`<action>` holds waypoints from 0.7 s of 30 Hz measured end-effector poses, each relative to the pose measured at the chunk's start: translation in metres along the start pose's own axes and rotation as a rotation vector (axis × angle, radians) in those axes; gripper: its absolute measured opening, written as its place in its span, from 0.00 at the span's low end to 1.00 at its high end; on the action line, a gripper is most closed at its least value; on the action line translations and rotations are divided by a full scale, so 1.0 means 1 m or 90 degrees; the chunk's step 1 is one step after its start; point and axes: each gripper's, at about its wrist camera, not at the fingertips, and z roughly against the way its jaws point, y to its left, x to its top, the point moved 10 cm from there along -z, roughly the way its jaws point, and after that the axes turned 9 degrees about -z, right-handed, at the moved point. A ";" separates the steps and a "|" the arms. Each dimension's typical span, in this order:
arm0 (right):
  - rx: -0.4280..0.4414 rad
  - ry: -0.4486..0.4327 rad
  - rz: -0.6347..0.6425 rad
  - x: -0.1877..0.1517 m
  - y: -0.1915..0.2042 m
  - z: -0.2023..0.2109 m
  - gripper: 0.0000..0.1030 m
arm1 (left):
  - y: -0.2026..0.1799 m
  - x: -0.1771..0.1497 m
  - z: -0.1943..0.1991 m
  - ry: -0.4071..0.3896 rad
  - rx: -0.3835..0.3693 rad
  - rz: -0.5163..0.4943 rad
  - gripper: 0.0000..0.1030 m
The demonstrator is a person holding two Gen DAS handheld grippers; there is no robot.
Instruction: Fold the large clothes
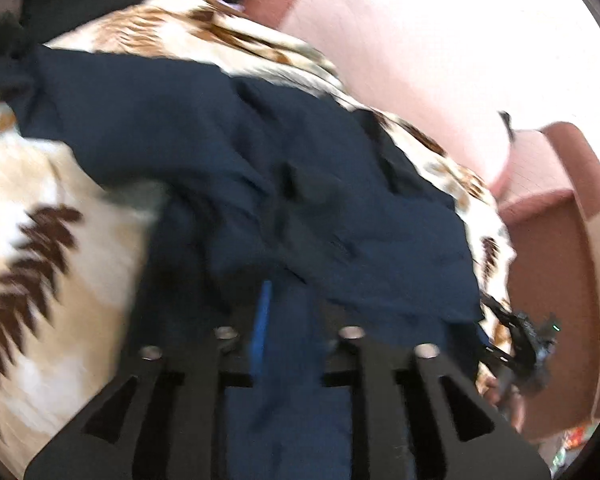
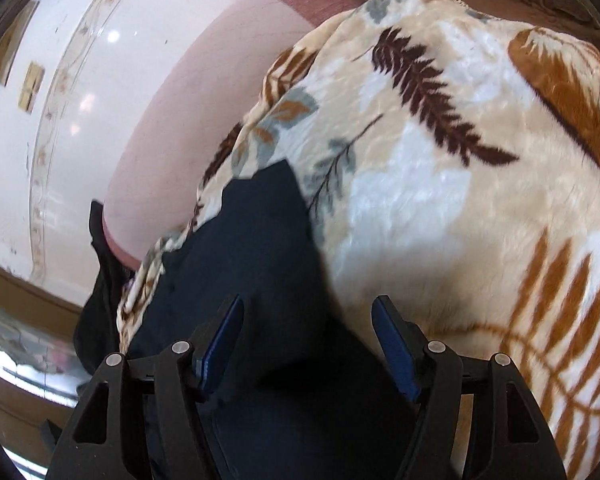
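We see the dark navy garment [image 1: 228, 152] lying rumpled on the leaf-patterned plush blanket [image 1: 60, 184], near the blanket's edge beside the pink upholstery [image 1: 400, 60]. It looks light, soft and limp, likely to sag and slide over the plush, so we judge a hem or corner the best hold. Bunched as it is, we cannot tell its long axis or heading. The left gripper [image 1: 288, 320] has cloth between narrowly parted fingers; whether it pinches we cannot tell. The right gripper [image 2: 308, 344] stands agape over the navy fabric, grasping nothing.
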 end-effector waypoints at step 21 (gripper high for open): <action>0.028 -0.006 0.054 -0.011 0.013 0.025 0.67 | -0.004 0.052 -0.032 -0.031 0.077 -0.017 0.08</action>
